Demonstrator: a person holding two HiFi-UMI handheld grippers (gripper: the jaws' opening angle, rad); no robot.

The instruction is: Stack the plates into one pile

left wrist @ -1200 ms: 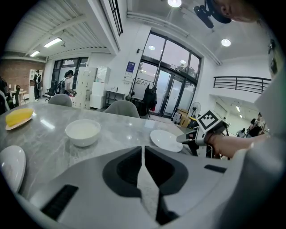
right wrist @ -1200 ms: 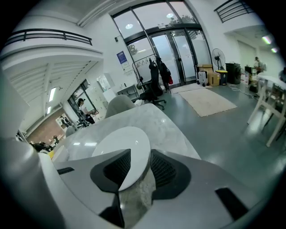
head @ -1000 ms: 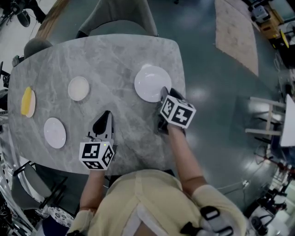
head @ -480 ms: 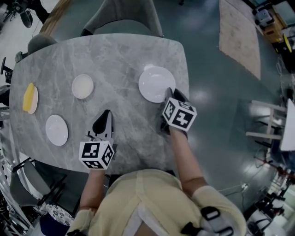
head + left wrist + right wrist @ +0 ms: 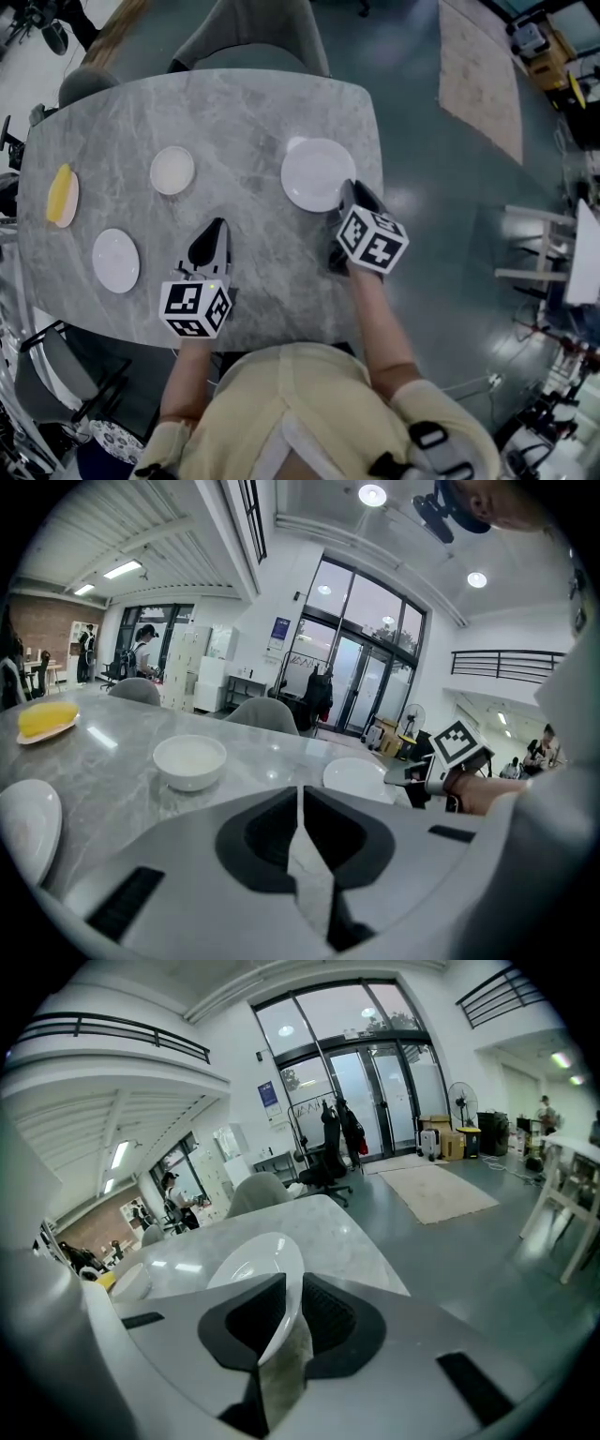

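Observation:
A large white plate [image 5: 314,173] lies near the grey table's right edge [image 5: 373,141]. My right gripper [image 5: 345,193] is at its near right rim. In the right gripper view the rim [image 5: 253,1265] runs between the pads, and the jaws have just been closing onto it. My left gripper [image 5: 214,229] is shut and empty over bare tabletop at the middle front [image 5: 300,794]. A small white dish [image 5: 172,170] sits at centre left. Another white plate [image 5: 115,260] lies at the front left.
A small plate holding something yellow [image 5: 62,196] sits at the table's left edge. A grey chair [image 5: 248,33] stands at the far side. Dark floor, a beige rug [image 5: 478,70] and a white stand [image 5: 553,253] are to the right.
The right gripper's marker cube has edged slightly right and toward me beside the large plate. The left gripper has stayed where it was.

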